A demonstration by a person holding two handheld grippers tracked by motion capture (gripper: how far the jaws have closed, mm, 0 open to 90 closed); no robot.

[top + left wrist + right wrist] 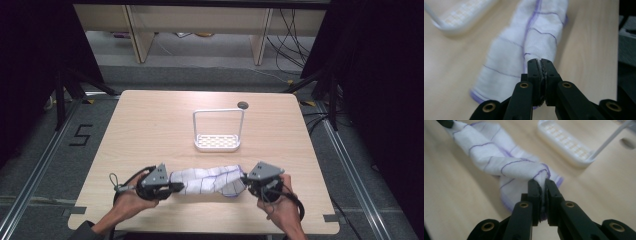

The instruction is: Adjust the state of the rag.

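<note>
while my left gripper (176,188) pinches one end of the cloth (210,180), my right gripper (248,181) clamps the other, seemingly twisted, near the rack (218,142).

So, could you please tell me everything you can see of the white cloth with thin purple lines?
The white cloth with thin purple lines looks like soft woven fabric with a purple hem. It is bunched into a long roll, stretched between the left gripper and the right gripper, each shut on one end. It hangs just above the pale wooden table, in front of the white wire-handled rack.
</note>
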